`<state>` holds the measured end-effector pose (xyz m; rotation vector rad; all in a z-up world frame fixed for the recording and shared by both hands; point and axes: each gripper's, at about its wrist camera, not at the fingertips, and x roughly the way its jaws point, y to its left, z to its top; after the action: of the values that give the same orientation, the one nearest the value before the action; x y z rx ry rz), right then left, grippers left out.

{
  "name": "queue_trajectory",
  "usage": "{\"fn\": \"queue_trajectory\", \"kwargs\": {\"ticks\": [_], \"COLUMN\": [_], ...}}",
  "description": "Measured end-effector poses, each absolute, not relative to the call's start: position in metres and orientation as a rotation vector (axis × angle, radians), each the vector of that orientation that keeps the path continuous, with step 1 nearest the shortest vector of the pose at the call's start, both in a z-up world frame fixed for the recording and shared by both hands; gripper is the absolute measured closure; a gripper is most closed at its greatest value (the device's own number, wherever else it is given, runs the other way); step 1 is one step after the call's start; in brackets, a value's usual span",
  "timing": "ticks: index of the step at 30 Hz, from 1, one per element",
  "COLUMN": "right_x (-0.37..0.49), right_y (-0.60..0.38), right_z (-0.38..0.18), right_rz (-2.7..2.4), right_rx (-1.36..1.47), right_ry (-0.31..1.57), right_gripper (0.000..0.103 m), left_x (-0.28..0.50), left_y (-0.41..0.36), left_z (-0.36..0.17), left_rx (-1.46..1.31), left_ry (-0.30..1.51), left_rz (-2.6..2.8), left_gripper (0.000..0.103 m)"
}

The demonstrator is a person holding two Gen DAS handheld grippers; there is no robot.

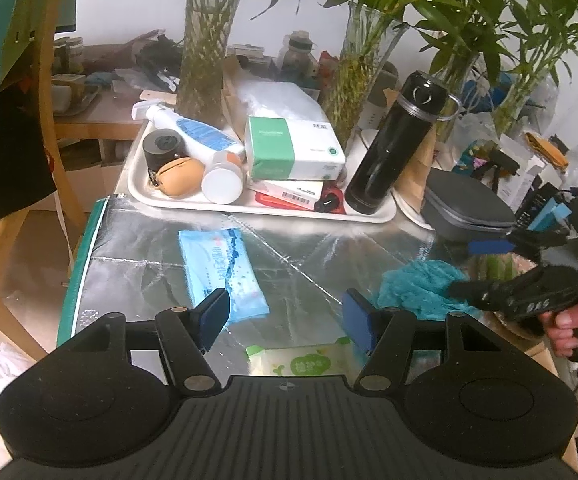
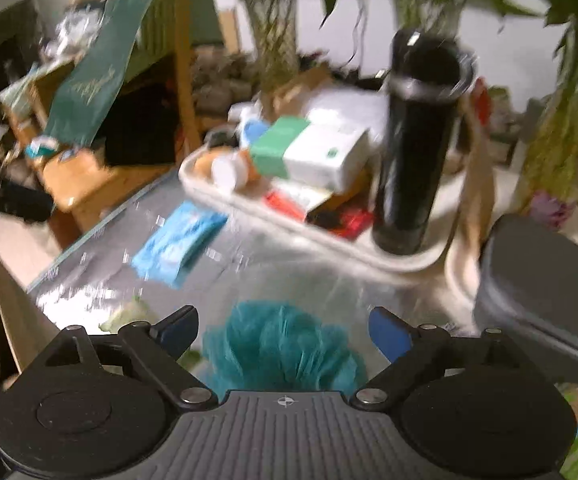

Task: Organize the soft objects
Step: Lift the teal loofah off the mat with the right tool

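Note:
A blue tissue pack (image 1: 225, 270) lies on the silver foil mat (image 1: 137, 276), just beyond my left finger. A green-and-white wipes pack (image 1: 305, 361) lies under my open, empty left gripper (image 1: 287, 316). A teal fluffy cloth (image 1: 417, 288) lies at the right, beside my right gripper (image 1: 465, 268). In the blurred right wrist view the teal cloth (image 2: 281, 344) sits between the open fingers of my right gripper (image 2: 285, 332). The blue pack (image 2: 177, 240) lies further left, and the green pack (image 2: 129, 314) shows beside the left finger.
A white tray (image 1: 377, 216) behind the mat holds a black flask (image 1: 397, 140), a green-white box (image 1: 293, 148), bottles and a brown pouch (image 1: 181, 176). A grey case (image 1: 465, 208) stands at the right. Glass vases with plants (image 1: 205, 40) line the back.

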<state>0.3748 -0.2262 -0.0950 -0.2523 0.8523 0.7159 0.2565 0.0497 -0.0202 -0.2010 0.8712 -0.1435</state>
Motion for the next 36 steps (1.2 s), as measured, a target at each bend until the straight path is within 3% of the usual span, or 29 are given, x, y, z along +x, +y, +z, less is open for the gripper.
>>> {"fn": "queue_trajectory", "kwargs": {"ticks": [5, 7, 12, 14, 36], "right_x": [0.371, 0.372, 0.376, 0.374, 0.337], "right_y": [-0.22, -0.218, -0.227, -0.228, -0.248], "right_z": [-0.11, -0.119, -0.116, -0.11, -0.036], "right_rz": [0.722, 0.7, 0.699, 0.681, 0.491], "right_rx": [-0.324, -0.356, -0.295, -0.29, -0.188], "right_ry": [0.931, 0.953, 0.959, 0.928, 0.641], "right_gripper": [0.012, 0.022, 0.073, 0.08, 0.084], "left_x": [0.257, 0.256, 0.256, 0.255, 0.274], "left_y": [0.051, 0.052, 0.052, 0.053, 0.051], "left_z": [-0.021, -0.021, -0.021, -0.021, -0.031], "left_rx": [-0.204, -0.205, -0.195, -0.197, -0.139], "left_ry": [0.873, 0.872, 0.864, 0.857, 0.813], "left_rz": [-0.136, -0.133, -0.129, -0.128, -0.139], "left_gripper": [0.041, 0.041, 0.041, 0.041, 0.041]}}
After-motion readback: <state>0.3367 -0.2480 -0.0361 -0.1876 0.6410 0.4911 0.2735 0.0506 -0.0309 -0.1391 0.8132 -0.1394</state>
